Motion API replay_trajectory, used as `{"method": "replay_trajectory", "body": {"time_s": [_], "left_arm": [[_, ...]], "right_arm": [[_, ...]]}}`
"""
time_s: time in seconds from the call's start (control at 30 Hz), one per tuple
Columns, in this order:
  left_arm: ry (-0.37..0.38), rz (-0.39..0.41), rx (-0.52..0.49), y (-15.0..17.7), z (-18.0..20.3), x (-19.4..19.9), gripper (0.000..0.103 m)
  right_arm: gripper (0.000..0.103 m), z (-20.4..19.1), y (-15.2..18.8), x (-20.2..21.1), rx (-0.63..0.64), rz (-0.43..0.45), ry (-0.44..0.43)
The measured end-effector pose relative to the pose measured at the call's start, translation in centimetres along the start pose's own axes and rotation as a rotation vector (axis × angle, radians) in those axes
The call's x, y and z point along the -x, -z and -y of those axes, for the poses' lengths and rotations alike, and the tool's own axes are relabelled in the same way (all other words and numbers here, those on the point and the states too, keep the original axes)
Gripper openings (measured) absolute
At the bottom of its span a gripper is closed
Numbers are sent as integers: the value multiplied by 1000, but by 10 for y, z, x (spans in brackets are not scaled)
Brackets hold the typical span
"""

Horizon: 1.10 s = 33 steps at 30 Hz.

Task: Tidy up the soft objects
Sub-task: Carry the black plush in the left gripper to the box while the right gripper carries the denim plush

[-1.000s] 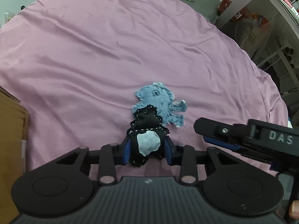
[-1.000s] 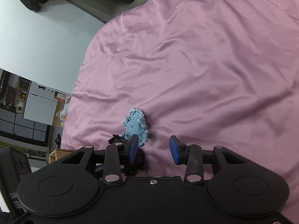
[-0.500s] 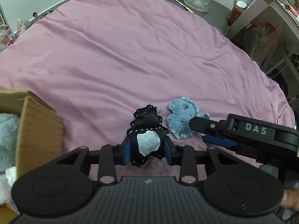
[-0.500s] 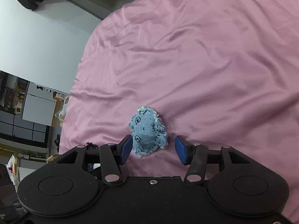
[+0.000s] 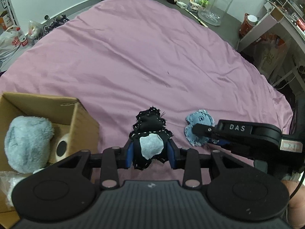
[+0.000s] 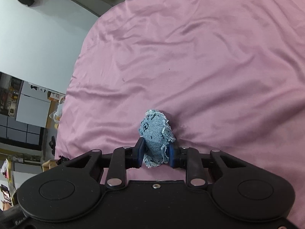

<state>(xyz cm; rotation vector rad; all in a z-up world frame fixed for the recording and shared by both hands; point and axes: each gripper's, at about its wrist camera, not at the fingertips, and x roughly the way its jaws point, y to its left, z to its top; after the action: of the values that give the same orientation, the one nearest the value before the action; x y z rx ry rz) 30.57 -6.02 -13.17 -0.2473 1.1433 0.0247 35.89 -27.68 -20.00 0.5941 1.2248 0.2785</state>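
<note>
Pickup done on both sides: left hand-held gripper (image 5: pixel 150 153) clamps a black stitched toy (image 5: pixel 149 141), right hand-held gripper (image 6: pixel 155 156) pinches a denim toy (image 6: pixel 155 133) above the pink bed (image 5: pixel 133 57); next, likely carry them to the cardboard box (image 5: pixel 76 122) at the bed's left edge.

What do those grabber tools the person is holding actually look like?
Both tongs are matte black plastic. The left tongs and right tongs each have a ribbed body, two round discs, silver rivets on the linkage bars and blue pads on the fingertips. The right one carries white "DAS" lettering on its side and a small label.
</note>
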Motion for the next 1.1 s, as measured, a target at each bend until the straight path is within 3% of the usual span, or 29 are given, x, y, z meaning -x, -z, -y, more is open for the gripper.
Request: {"method": "replay_trajectory", "body": {"time_s": [0.67, 1.1], "left_arm": [[58, 73, 17, 23, -34, 61, 35], [64, 134, 42, 32, -81, 99, 35]], "right_arm": [[25, -34, 56, 70, 43, 77, 59], [26, -71, 89, 96, 95, 128, 58]]}}
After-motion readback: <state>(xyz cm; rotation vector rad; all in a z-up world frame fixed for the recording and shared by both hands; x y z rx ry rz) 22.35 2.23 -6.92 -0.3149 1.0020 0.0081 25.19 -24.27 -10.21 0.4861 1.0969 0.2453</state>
